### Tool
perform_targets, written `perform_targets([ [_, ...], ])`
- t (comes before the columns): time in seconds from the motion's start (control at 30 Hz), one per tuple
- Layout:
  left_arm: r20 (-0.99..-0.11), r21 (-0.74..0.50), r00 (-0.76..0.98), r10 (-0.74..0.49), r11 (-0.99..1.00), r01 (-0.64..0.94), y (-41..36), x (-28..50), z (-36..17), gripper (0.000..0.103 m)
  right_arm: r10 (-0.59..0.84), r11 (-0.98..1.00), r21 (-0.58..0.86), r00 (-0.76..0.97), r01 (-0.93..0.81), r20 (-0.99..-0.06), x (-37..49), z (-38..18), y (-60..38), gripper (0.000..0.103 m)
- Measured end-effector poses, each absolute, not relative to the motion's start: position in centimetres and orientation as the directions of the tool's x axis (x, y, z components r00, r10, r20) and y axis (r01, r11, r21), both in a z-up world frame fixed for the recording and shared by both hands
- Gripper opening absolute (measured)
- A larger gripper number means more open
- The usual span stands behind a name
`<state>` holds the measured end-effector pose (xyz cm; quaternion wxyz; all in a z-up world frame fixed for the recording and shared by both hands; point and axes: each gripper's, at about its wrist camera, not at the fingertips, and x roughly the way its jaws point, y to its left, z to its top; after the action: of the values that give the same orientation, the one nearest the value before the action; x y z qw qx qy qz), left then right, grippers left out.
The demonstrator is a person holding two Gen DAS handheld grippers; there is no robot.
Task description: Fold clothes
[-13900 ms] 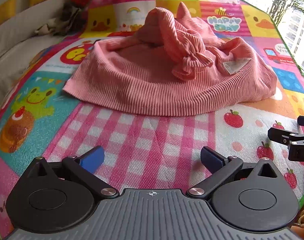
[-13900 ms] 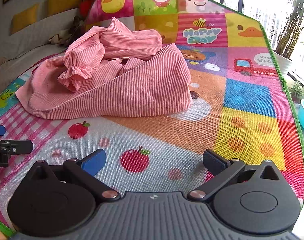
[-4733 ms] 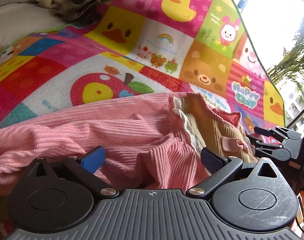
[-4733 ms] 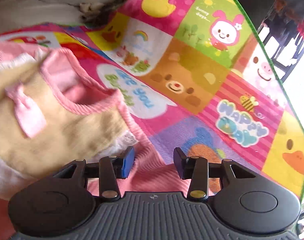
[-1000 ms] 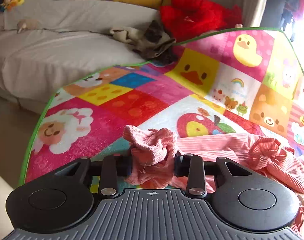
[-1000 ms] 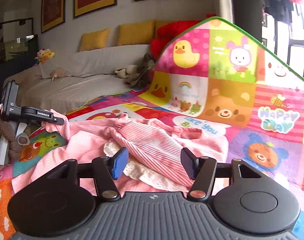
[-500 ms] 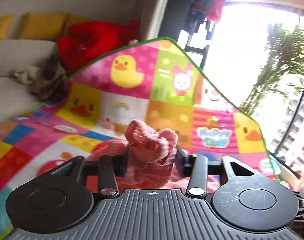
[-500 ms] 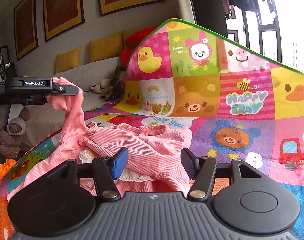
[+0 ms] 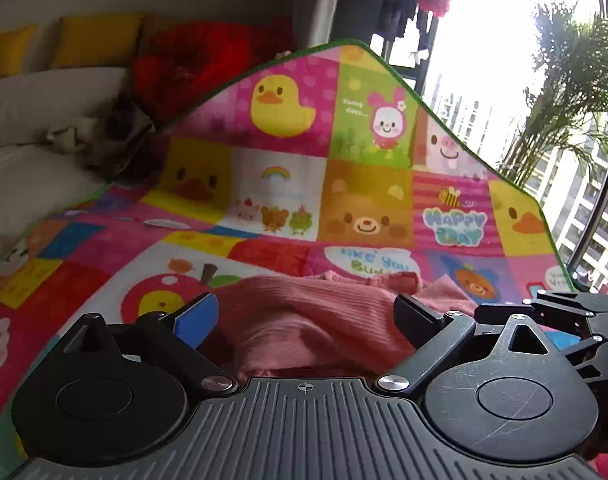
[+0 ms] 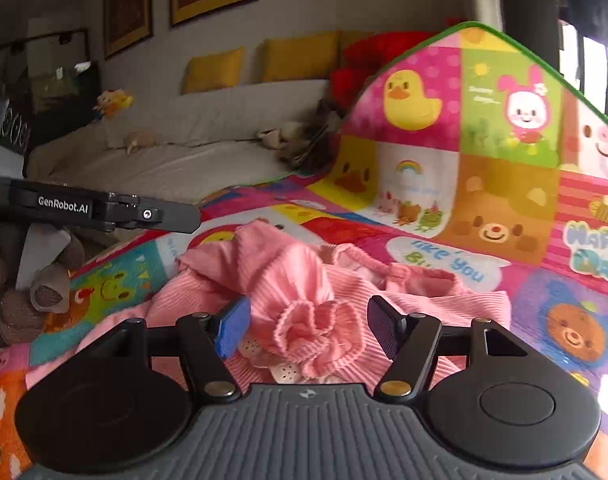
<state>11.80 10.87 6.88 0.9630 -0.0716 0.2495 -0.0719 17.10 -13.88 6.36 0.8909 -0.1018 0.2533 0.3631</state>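
On the colourful cartoon-patchwork play mat [image 10: 484, 184], the left gripper [image 9: 304, 316] is spreading wide, empty above the crumpled pink ribbed garment [image 10: 344, 292], while the right gripper [image 10: 308, 326], also opening, brackets its ruffled cuff [image 10: 316, 332] untouched, so I judge sleeve-folding underway, flattening next

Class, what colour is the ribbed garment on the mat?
Pink garment; right wrist view shows it best.
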Motion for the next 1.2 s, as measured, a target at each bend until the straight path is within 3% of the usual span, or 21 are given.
perform_targets([
  [0.07, -0.482, -0.124, 0.859, -0.174, 0.984, 0.129, 10.9, 11.2, 6.2, 0.099, 0.565, 0.686, -0.085, 0.602, -0.723, -0.564, 17.0, 5.0, -12.1, 0.062],
  [0.1, -0.49, -0.096, 0.854, -0.173, 0.985, 0.144, 10.7, 11.2, 5.9, 0.099, 0.553, 0.68, -0.103, 0.6, -0.726, -0.577, 17.1, 4.8, -11.7, 0.033],
  [0.13, -0.499, -0.074, 0.849, -0.172, 0.985, 0.155, 10.5, 11.2, 5.5, 0.099, 0.56, 0.682, -0.072, 0.584, -0.727, -0.588, 17.6, 5.0, -11.6, 0.019],
  [0.17, -0.509, -0.053, 0.844, -0.169, 0.985, 0.166, 10.3, 11.3, 5.1, 0.099, 0.578, 0.688, -0.021, 0.567, -0.725, -0.587, 18.2, 5.6, -11.8, 0.014],
  [0.3, -0.54, -0.015, 0.828, -0.149, 0.986, 0.168, 9.7, 12.2, 3.8, 0.099, 0.694, 0.71, 0.292, 0.564, -0.641, -0.447, 21.6, 10.7, -15.5, 0.013],
  [0.43, -0.561, 0.016, 0.823, -0.092, 0.992, 0.122, 10.2, 12.9, 3.0, 0.099, 0.646, 0.76, 0.434, 0.633, -0.484, -0.426, 25.7, 12.6, -19.4, 0.014],
  [0.63, -0.596, 0.066, 0.802, -0.03, 0.994, 0.086, 11.6, 12.7, 1.9, 0.099, 0.463, 0.886, 0.324, 0.672, -0.332, -0.578, 26.0, 8.4, -22.5, 0.022],
  [0.8, -0.611, 0.06, 0.789, -0.055, 0.992, 0.115, 11.5, 12.3, 2.2, 0.099, 0.476, 0.879, 0.288, 0.69, -0.379, -0.545, 25.0, 7.0, -23.3, 0.043],
  [0.9, -0.61, -0.005, 0.781, -0.132, 0.987, 0.162, 10.9, 12.3, 3.0, 0.099, 0.52, 0.854, 0.306, 0.681, -0.421, -0.516, 25.8, 6.4, -22.1, 0.056],
  [0.97, -0.603, -0.072, 0.771, -0.205, 0.976, 0.203, 10.4, 12.3, 3.7, 0.099, 0.537, 0.844, 0.331, 0.663, -0.423, -0.522, 26.9, 5.5, -20.9, 0.056],
  [1.03, -0.581, -0.131, 0.768, -0.271, 0.962, 0.241, 9.8, 12.4, 4.5, 0.1, 0.553, 0.833, 0.353, 0.629, -0.426, -0.547, 28.0, 4.5, -19.4, 0.052],
  [1.1, -0.553, -0.159, 0.774, -0.308, 0.951, 0.265, 9.2, 12.5, 5.4, 0.1, 0.568, 0.822, 0.342, 0.608, -0.456, -0.555, 28.1, 4.6, -18.3, 0.009],
  [1.2, -0.511, -0.184, 0.788, -0.344, 0.939, 0.29, 9.0, 12.8, 6.7, 0.101, 0.582, 0.813, 0.323, 0.654, -0.485, -0.484, 27.1, 6.9, -18.9, 0.008],
])
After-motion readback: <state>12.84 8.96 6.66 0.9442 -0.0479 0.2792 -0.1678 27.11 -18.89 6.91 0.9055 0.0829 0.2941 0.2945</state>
